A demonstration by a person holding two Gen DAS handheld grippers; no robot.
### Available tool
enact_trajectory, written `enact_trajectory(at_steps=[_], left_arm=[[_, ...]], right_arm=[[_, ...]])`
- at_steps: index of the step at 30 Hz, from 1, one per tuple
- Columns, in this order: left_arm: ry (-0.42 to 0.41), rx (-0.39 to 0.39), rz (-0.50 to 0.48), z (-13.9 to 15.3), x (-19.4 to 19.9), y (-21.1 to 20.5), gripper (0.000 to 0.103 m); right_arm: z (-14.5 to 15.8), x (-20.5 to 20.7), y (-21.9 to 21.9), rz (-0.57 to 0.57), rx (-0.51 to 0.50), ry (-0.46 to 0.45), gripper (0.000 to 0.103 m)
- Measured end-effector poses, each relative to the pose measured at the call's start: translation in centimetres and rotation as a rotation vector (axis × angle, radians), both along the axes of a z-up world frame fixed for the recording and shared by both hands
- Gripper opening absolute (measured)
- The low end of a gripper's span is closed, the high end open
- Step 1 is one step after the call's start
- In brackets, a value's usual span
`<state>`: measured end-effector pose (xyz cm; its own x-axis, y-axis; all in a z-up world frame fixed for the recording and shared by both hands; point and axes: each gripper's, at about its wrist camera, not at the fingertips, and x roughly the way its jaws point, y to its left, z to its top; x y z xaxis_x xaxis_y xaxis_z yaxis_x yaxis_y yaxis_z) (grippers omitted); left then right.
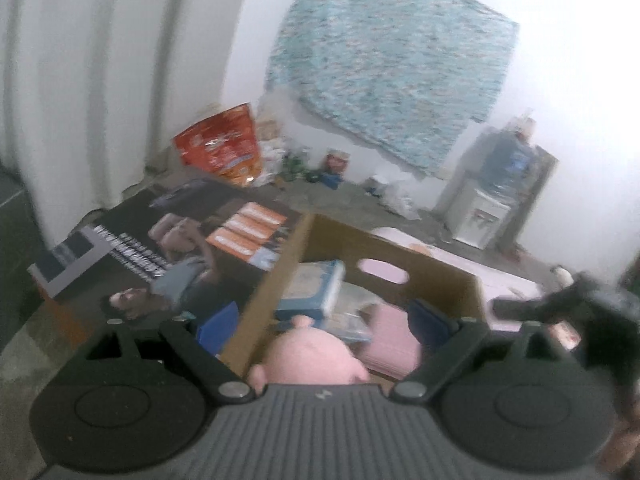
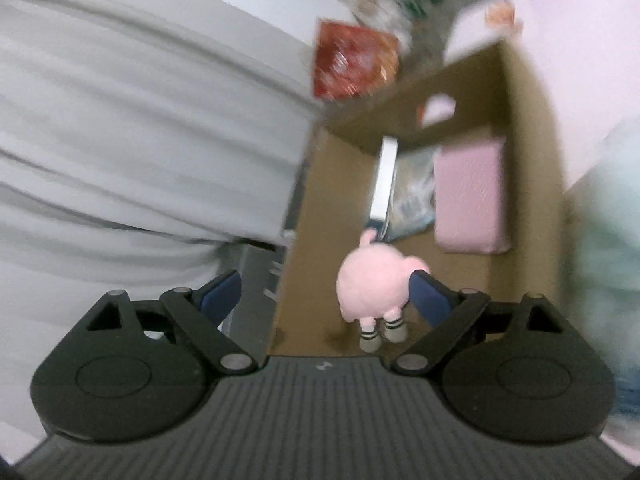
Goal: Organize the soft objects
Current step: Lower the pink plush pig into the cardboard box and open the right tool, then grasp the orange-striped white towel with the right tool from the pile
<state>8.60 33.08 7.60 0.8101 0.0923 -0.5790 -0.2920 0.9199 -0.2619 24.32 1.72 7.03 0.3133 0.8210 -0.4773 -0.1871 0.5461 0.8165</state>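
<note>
- Step in hand, as I judge it: the pink plush (image 2: 374,284) has just been put into the box (image 2: 532,184), so one soft thing is stowed and a release is ending
- The right gripper (image 2: 324,294) has its jaws spread wide; the plush sits between them, close by the right finger (image 2: 430,296), though blur hides whether that pad touches it; the left pad stands well clear, so nothing is pinched
- The left gripper (image 1: 320,318) is also spread, one finger outside the box wall and one inside; it grips nothing, and the plush shows low between its fingers
- Where the plush is: inside the box, at the near end, its striped feet towards the right camera
- Also in the box: a pink pad (image 2: 470,198) lying flat at the far side and a blue-and-white pack (image 1: 310,290) beside it, near the wall with the handle slot (image 1: 384,271)
- Next move, by my reckoning: lift both grippers clear of the box walls without catching the plush, then look for another soft item; none is plainly visible outside the box
- Materials: the plush is fuzzy, round and squashy; the box is stiff brown cardboard; the pad looks like soft foam or folded cloth; the pack looks glossy and pliable
- A red crinkly bag (image 1: 222,146) stands by the far wall
</note>
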Motion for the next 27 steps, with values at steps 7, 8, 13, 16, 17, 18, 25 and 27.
enact_trajectory(at_steps=[7,8,13,16,17,18,25,27], left_arm=[[-0.031,0.041,-0.202,0.4,-3.2,-8.6,0.096],[-0.044,0.029,-0.238,0.2,-3.7,-9.8,0.098],[-0.110,0.011,-0.391,-0.7,-5.4,-15.8,0.098],[-0.136,0.039,-0.468,-1.2,-5.7,-19.8,0.098],[-0.140,0.042,-0.490,-1.4,-5.7,-21.0,0.098],[-0.139,0.041,-0.517,-1.7,-5.7,-22.1,0.098],[-0.070,0.063,-0.652,-6.0,-5.8,-29.7,0.097],[-0.025,0.066,-0.668,-7.8,-5.8,-31.2,0.093]], right_arm=[[3.8,-7.2,-16.2,-0.145,-0.042,-0.216,0.097],[4.0,-8.4,-18.5,-0.192,-0.063,-0.234,0.097],[2.8,-14.6,-28.4,-0.422,-0.145,-0.254,0.097],[1.1,-17.3,-31.8,-0.503,-0.180,-0.255,0.097],[0.6,-17.9,-32.6,-0.523,-0.192,-0.249,0.097],[-0.2,-18.3,-33.2,-0.529,-0.203,-0.242,0.097],[-6.8,-15.6,-30.3,-0.417,-0.371,-0.206,0.087],[-8.3,-13.6,-28.8,-0.364,-0.437,-0.193,0.078]])
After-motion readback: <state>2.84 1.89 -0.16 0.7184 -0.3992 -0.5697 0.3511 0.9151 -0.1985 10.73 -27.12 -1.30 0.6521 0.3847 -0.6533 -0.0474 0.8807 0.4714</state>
